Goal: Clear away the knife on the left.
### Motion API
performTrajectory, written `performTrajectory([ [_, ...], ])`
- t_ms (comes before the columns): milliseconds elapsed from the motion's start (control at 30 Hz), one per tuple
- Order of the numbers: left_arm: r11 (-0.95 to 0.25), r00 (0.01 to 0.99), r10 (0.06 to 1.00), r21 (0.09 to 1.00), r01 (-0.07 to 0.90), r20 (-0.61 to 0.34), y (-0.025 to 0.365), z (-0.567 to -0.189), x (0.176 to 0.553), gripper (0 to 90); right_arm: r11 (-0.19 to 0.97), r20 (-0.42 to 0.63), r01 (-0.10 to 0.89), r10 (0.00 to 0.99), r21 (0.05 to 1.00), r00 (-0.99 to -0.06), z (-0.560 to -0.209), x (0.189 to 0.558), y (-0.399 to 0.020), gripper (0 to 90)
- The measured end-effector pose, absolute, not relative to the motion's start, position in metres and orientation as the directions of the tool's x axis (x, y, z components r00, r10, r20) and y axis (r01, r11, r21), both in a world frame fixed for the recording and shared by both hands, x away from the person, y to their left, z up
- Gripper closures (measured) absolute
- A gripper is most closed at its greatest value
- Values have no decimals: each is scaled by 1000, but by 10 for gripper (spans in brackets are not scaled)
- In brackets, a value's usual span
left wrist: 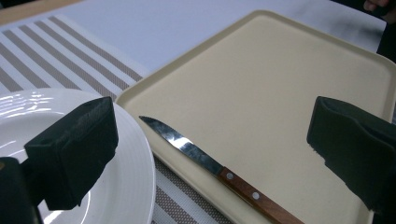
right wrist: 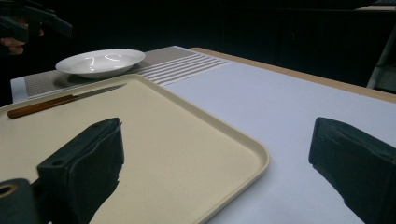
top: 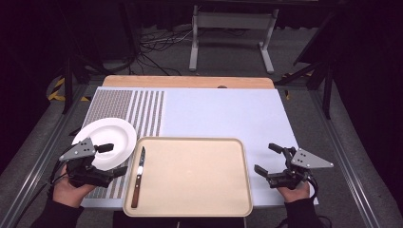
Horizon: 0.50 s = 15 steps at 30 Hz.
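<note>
At lower left, the left gripper (top: 110, 159) hangs spread beside the knife (top: 139, 176) on the tray (top: 190, 211); next, probably the plate (top: 119, 130).

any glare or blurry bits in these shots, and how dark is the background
High view: table evenly lit, surroundings nearly black. Left gripper view: glare streaks on the white plate and the knife blade; the near jaws are soft. Right gripper view: black backdrop, highlights in the plate bowl, near jaws blurred, tray rim sharp.
</note>
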<state>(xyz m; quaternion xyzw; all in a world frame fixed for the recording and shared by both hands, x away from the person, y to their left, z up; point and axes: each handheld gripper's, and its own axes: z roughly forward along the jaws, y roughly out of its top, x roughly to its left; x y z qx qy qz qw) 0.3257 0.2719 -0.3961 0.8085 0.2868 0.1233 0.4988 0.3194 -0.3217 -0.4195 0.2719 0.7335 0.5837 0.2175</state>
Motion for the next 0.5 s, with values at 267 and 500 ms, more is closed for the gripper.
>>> performTrajectory([
  [267, -216, 804, 591, 948, 234, -64, 293, -411, 317, 26, 171, -4, 142, 652, 975, -758, -419, 319, -322, 38],
  [500, -144, 797, 599, 969, 201, -77, 307, -424, 315, 22, 173, -6, 141, 651, 975, -759, -420, 319, -321, 38],
])
